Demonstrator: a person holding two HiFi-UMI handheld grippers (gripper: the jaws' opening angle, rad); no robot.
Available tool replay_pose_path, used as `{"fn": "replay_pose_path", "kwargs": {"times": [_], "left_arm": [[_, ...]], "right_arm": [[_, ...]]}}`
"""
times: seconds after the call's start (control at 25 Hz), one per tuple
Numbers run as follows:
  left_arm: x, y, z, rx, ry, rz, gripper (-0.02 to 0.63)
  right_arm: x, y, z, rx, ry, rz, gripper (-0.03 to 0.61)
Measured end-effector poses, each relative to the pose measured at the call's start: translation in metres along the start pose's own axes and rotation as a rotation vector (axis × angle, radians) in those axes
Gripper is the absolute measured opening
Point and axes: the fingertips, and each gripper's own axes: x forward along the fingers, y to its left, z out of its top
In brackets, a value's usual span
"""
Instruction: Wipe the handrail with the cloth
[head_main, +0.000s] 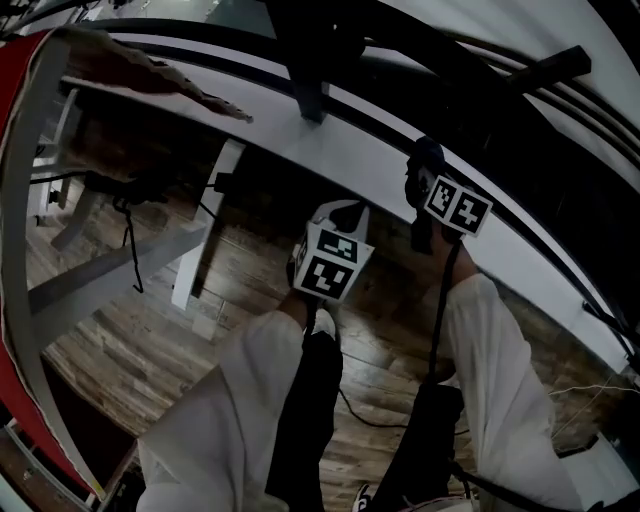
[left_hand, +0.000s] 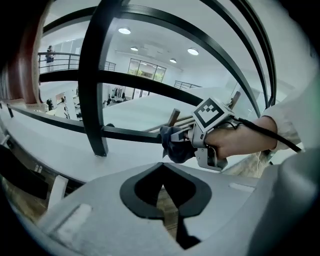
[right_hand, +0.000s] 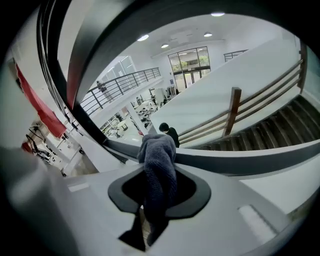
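Two hand-held grippers and one cloth are showing, along with one handrail bar being worked on and several more dark curved railing bars running above it. The right gripper (right_hand: 159, 167) is clamping its jaws tight on the dark grey cloth (right_hand: 159, 150). The cloth is bunching up between them and trailing down toward the gripper's body. Just ahead of the jaw tips, the front of the cloth is pressing on the dark handrail (right_hand: 240, 162). The left gripper (left_hand: 163, 175) is gripping nothing. Its jaws are sitting almost together, with only a thin slit between them showing the wooden floor (head_main: 150, 350). It is hovering to the left of the right gripper, and the handrail is lying ahead of its jaws, apart from them. One person (right_hand: 171, 134) in dark clothes is standing far beyond the right gripper's jaws, past the handrail.
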Motion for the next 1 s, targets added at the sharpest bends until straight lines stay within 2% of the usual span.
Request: {"fn": "replay_pose_path", "kwargs": {"times": [0.12, 0.32, 0.64, 1.0], "left_arm": [[0.013, -0.020, 0.004, 0.022, 0.008, -0.019, 0.003], [0.035, -0.037, 0.016, -0.003, 0.027, -0.027, 0.003], [0.054, -0.046, 0.035, 0.040, 0.028, -0.004, 0.003], [0.067, -0.090, 0.034, 0.093, 0.054, -0.019, 0.003]], "right_arm": [[-0.012, -0.024, -0.003, 0.018, -0.010, -0.016, 0.083], [-0.021, -0.047, -0.007, 0.017, -0.015, -0.012, 0.083], [-0.046, -0.077, -0.009, 0.016, -0.051, -0.022, 0.083], [-0.084, -0.144, -0.017, 0.093, -0.100, -0.075, 0.083]]}}
